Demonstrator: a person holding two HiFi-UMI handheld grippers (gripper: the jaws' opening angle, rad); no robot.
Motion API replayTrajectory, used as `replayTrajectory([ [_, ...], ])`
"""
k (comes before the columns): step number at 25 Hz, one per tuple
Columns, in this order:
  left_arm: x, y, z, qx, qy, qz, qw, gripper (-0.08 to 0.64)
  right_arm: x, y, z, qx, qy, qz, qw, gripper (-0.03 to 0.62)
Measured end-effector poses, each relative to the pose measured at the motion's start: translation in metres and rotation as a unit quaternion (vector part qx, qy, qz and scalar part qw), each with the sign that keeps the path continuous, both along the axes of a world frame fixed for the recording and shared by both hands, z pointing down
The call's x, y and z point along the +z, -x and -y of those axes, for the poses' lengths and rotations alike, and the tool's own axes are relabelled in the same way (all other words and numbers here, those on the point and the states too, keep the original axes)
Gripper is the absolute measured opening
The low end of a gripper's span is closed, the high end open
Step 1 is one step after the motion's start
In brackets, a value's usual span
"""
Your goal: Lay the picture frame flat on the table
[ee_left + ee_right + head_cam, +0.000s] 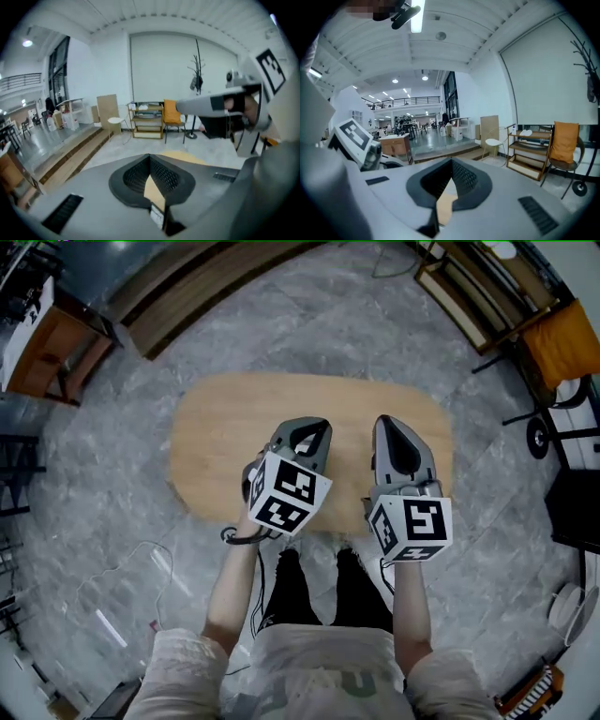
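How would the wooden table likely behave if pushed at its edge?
Probably stiff: the wooden table looks like one broad slab. Likely heavy and hard to tip, being so wide. On the glossy stone floor it might slide; its legs are hidden.

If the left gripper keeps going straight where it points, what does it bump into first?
Probably the wooden table: the left gripper tilts down, and tabletop shows just past its shut tips. Nothing else seems in between, though depth is hard to judge.
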State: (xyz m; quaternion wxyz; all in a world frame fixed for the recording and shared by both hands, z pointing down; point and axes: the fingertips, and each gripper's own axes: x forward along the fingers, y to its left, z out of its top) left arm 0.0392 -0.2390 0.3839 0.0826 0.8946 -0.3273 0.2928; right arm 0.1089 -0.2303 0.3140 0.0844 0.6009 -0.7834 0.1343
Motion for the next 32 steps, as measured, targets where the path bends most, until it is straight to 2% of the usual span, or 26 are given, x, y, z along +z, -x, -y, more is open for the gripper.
replayTrajectory([
  [2,-0.057,0.001,0.003,-0.053,-0.008,-0.091,0.9944,0.009,-0.035,-0.007,-0.004,0.017,-0.022,0.008,1.000,0.006],
  [4,-0.118,0.005,-0.011,-0.103,-0.013,-0.190,0.9763,0.009,-0.075,-0.011,-0.023,0.028,-0.044,0.013,0.999,0.006],
  [5,-0.146,0.010,-0.020,-0.129,-0.020,-0.226,0.9654,0.009,-0.093,-0.010,-0.035,0.031,-0.055,0.011,0.998,0.006],
  [7,-0.187,0.025,-0.039,-0.177,-0.043,-0.264,0.9471,0.009,-0.122,-0.005,-0.060,0.030,-0.076,-0.004,0.997,0.006],
  [10,-0.224,0.048,-0.063,-0.231,-0.086,-0.294,0.9236,0.009,-0.155,0.000,-0.090,0.019,-0.123,-0.022,0.992,0.006],
  [12,-0.239,0.062,-0.075,-0.242,-0.120,-0.295,0.9163,0.009,-0.175,0.006,-0.106,0.007,-0.160,-0.031,0.987,0.006],
  [14,-0.245,0.077,-0.083,-0.246,-0.143,-0.284,0.9154,0.009,-0.182,0.013,-0.118,0.005,-0.175,-0.044,0.984,0.006],
  [18,-0.240,0.094,-0.095,-0.261,-0.153,-0.269,0.9142,0.009,-0.162,0.021,-0.129,0.007,-0.145,-0.044,0.988,0.006],
  [22,-0.241,0.088,-0.106,-0.237,-0.181,-0.228,0.9268,0.009,-0.146,0.023,-0.133,0.011,-0.114,-0.015,0.993,0.006],
  [26,-0.246,0.078,-0.114,-0.198,-0.205,-0.189,0.9397,0.009,-0.150,0.030,-0.133,0.004,-0.118,-0.007,0.993,0.006],
  [29,-0.248,0.080,-0.115,-0.199,-0.202,-0.203,0.9374,0.009,-0.152,0.034,-0.133,-0.004,-0.121,-0.003,0.993,0.006],
  [32,-0.251,0.083,-0.116,-0.205,-0.212,-0.196,0.9351,0.009,-0.154,0.038,-0.134,-0.011,-0.125,0.000,0.992,0.006],
])
